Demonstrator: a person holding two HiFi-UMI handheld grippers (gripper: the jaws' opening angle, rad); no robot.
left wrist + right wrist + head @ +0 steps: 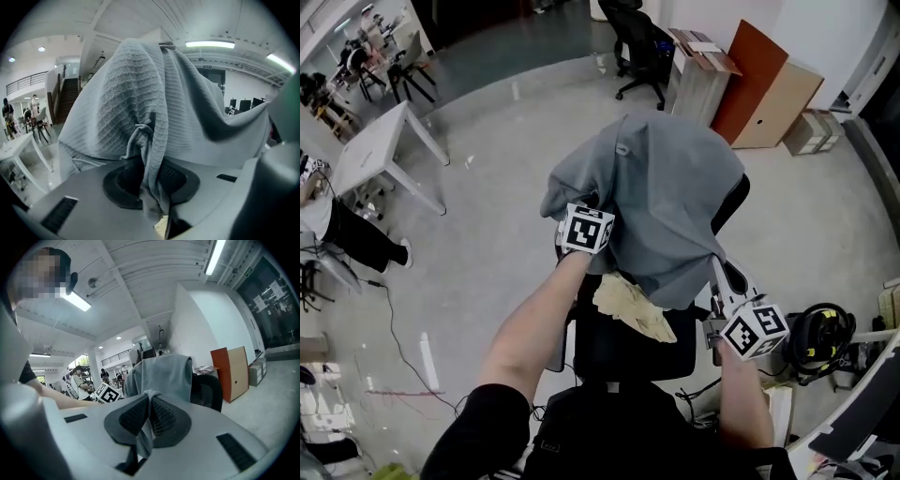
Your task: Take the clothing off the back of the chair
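Garment (670,202) draped on chair back (733,199), long axis seemingly vertical, left claw (151,176) and right claw (149,414) pinching fabric.

One grey garment (666,197) sits mid-frame. Two grippers: the left gripper (150,180) and the right gripper (149,416). Two black office chairs: a chair (628,356) under the garment, a second chair (639,47) at the top edge. One cream cloth (633,307) on the seat. One white table (370,150) at upper left. Two boards at upper right: an orange board (748,80), a pale wood board (783,103). One box (811,131) beside them
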